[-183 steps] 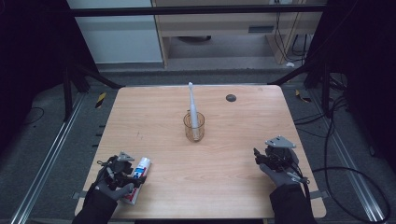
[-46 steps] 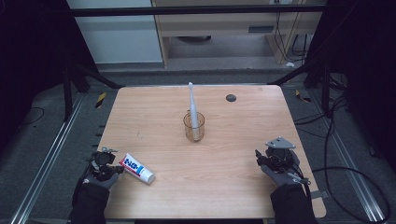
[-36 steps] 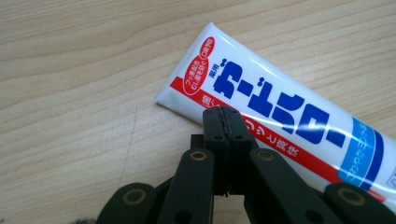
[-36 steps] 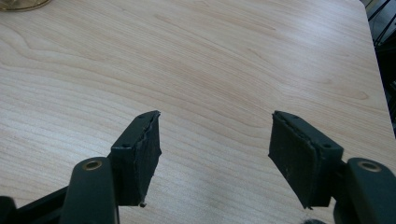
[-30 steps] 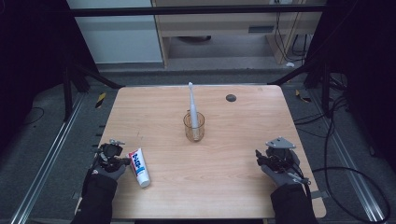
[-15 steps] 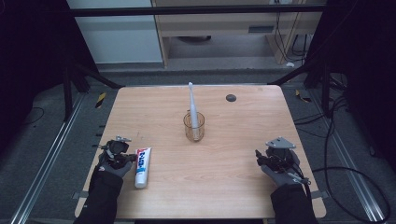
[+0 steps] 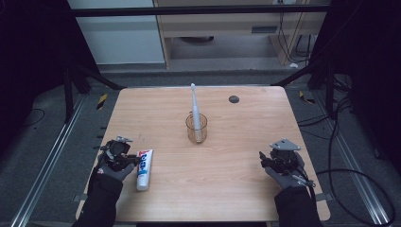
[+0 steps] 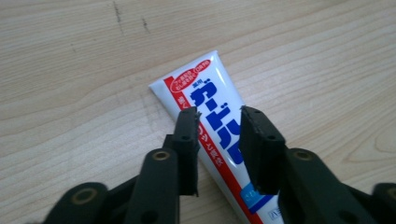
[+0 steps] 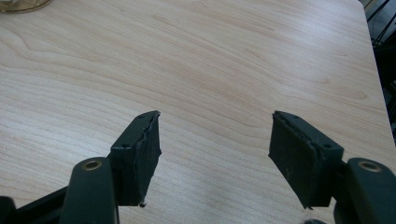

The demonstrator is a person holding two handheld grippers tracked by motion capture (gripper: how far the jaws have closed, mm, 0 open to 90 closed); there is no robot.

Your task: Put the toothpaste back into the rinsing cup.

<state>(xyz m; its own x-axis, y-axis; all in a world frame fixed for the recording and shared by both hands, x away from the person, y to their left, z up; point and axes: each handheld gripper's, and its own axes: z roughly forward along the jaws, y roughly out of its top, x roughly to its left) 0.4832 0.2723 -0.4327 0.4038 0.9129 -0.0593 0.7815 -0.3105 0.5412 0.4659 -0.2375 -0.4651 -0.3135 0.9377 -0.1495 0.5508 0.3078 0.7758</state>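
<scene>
Toothpaste tube (image 8: 219, 126): flat at the table's (image 7: 236, 189) near-left, just released; left gripper (image 8: 217, 149) jaws just opening, part-spread above it; right gripper (image 9: 215, 154) wide, idle; next likely regrasp toward cup (image 7: 196, 128).

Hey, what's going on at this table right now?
A person sits at a wooden table with a tool in each hand. The left tool hovers just over a toothpaste tube lying flat near the table's left edge; its jaws have just been opening, and the tube lies below the gap, not pinched. The right tool waits open over bare wood. In the middle, a toothbrush stands in a clear cup.
</scene>
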